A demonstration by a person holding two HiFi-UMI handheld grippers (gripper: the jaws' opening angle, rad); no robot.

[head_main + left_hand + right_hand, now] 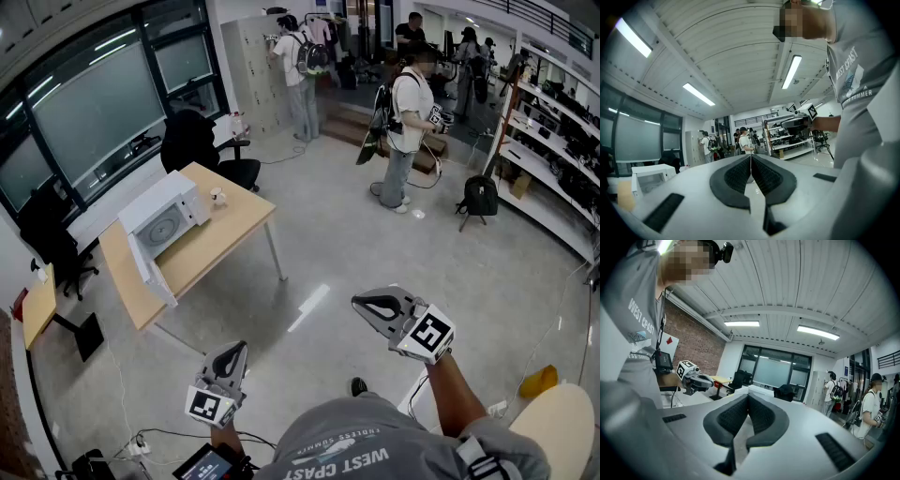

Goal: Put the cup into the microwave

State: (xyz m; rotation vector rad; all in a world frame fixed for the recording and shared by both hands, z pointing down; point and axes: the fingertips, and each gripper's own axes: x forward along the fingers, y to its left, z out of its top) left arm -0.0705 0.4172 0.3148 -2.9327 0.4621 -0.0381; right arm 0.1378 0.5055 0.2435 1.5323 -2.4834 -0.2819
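The task has not really begun: this is the approach step. The person stands on the open floor (375, 244), well apart from the table (234, 225), which lies to the far left. The cup (217, 196), small and pale, stands upright on the table's far side, just beside the white microwave (161, 221) and to its right. The microwave's round turntable shows from above, so its door seems to be swung open already, though it is too small to be sure.

Both tools are held out level in front of the body, far from anything to grasp. The left claw (751, 160) is pressed together, its dark ribbed pads meeting along a thin seam with nothing between them. The right claw (748, 399) is likewise pressed tight and empty.

The next move, as I judge it, calls for walking to the table, spreading one claw wide enough for the cup, and coming at it level from the side, clear of the microwave wall. The other claw should check the door and hold it back if it drifts.
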